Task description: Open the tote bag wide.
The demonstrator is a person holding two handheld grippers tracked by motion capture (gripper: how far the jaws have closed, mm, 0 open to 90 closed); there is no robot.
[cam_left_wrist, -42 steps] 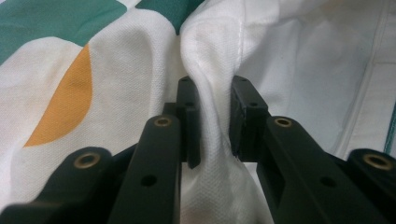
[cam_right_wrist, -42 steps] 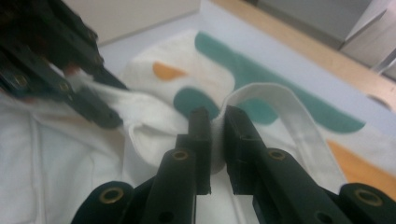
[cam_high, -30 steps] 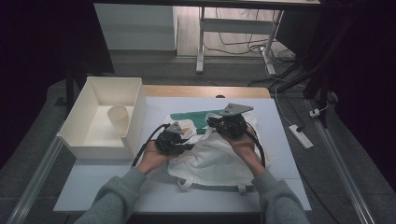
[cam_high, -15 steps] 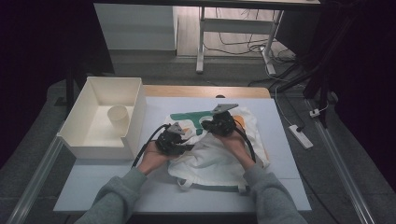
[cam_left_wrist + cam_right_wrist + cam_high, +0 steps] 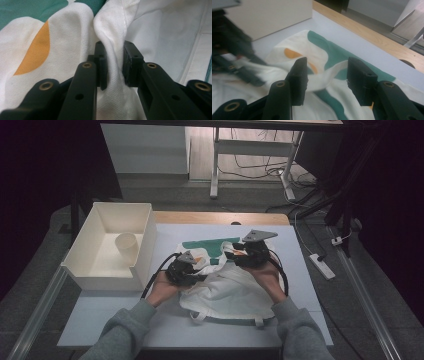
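Cloth (image 5: 227, 285), white with green and orange patches, lies crumpled in the middle of the pale table (image 5: 100, 320) in the high view, and you have a gripper on each side of it. Your left gripper (image 5: 186, 270) sits at the cloth's left edge, your right gripper (image 5: 245, 254) at its upper right near the green band. A white box (image 5: 145, 227) stands on the table well to the left, with a paper cup (image 5: 126, 247) inside it.

From the left gripper view you get what the high view cannot give: the left gripper (image 5: 115, 65) is clenched on a raised fold of the white cloth (image 5: 160, 37), its pads pressing the ridge from both sides. An orange patch lies just to the left of the fold.

In the right gripper view, the right gripper (image 5: 327, 75) is released: its jaws stand apart, having just been opening, and a white strip of the cloth (image 5: 329, 72) runs between them without being pressed. The box wall (image 5: 269, 15) shows behind.

Against a second ago, your right hand sits farther up and to the left on the cloth, while your left has kept its place and grip.
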